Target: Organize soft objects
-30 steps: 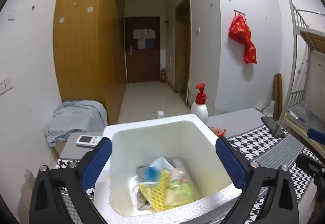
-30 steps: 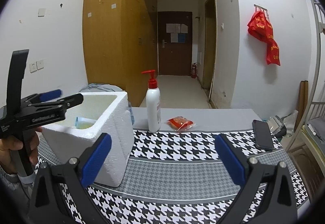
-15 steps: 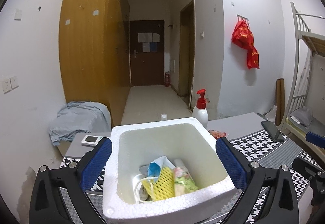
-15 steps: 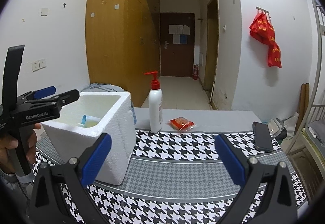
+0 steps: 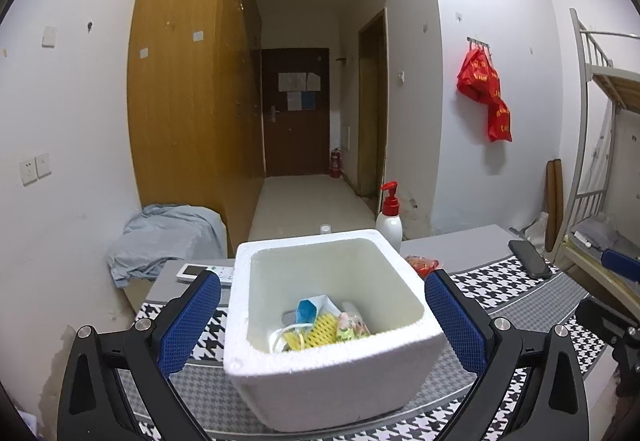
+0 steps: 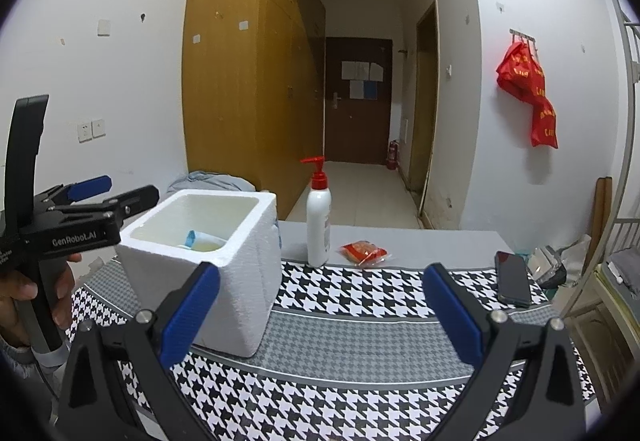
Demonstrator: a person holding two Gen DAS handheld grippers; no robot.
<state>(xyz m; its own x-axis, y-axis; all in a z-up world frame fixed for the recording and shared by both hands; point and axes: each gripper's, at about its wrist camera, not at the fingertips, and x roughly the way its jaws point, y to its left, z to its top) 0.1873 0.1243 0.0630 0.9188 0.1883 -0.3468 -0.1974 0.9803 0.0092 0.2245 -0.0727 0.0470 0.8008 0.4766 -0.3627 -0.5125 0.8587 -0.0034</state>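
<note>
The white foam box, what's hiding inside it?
Inside the white foam box lie a yellow mesh piece, a blue-and-white packet and a small pinkish packet. Anything underneath them is covered, and the near wall hides the front.

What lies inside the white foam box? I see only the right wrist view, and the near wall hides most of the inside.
Observer: The left wrist view looks down into the foam box. A yellow foam net lies at the bottom, next to a blue and white packet.
Operator: Does the left gripper hold anything from it?
Observer: No. The left gripper is open and holds nothing.
Operator: Is something behind the box that I cannot see?
Observer: Yes. A white remote control lies on the table behind the box's left corner.
</note>
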